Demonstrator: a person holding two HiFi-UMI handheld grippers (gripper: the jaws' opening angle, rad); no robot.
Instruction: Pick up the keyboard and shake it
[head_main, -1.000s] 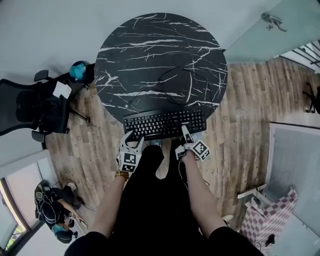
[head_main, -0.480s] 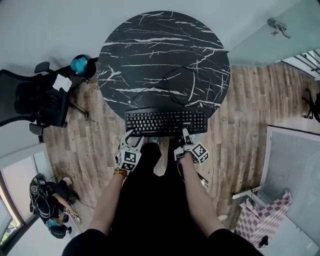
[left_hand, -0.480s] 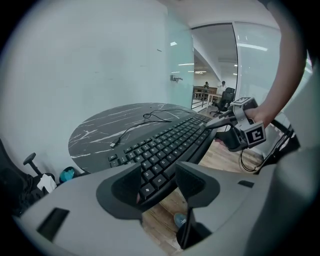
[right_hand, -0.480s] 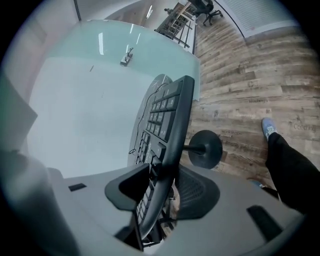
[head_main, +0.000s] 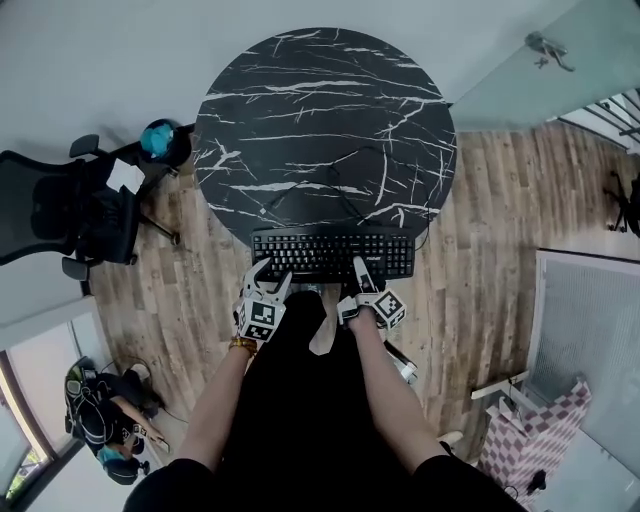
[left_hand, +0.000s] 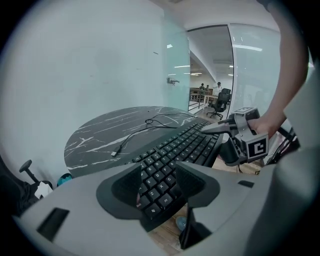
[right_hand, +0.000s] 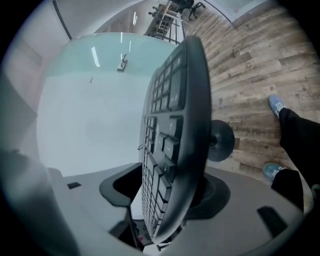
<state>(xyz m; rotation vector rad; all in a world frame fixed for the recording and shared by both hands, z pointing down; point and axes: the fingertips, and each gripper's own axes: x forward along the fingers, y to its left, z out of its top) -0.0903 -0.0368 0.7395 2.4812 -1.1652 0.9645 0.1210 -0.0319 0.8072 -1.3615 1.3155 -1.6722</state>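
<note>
A black full-size computer keyboard (head_main: 332, 254) is seen lying along the near rim of a round black table top veined with white, like marble (head_main: 320, 100). A thin black cable (left_hand: 132, 136) is looped loosely over the top behind the keyboard, and the rest of the surface is bare.

The left gripper (head_main: 270, 272) is held at the keyboard's near left corner. Its jaws are spread wide, and the end of the keyboard shows between them without being pressed by either pad. The right gripper (head_main: 358, 268) is set at the near edge towards the right. Its jaws have just been opening and are now wide apart. The keyboard's edge is placed between them, and a gap is seen between one pad and the keys.

The table is set on a floor of grey-brown wooden planks (head_main: 500, 200) against a plain pale wall (head_main: 100, 60). A frosted glass partition (head_main: 540, 70) is seen to the right, and a black office chair (head_main: 60, 215) to the left.
</note>
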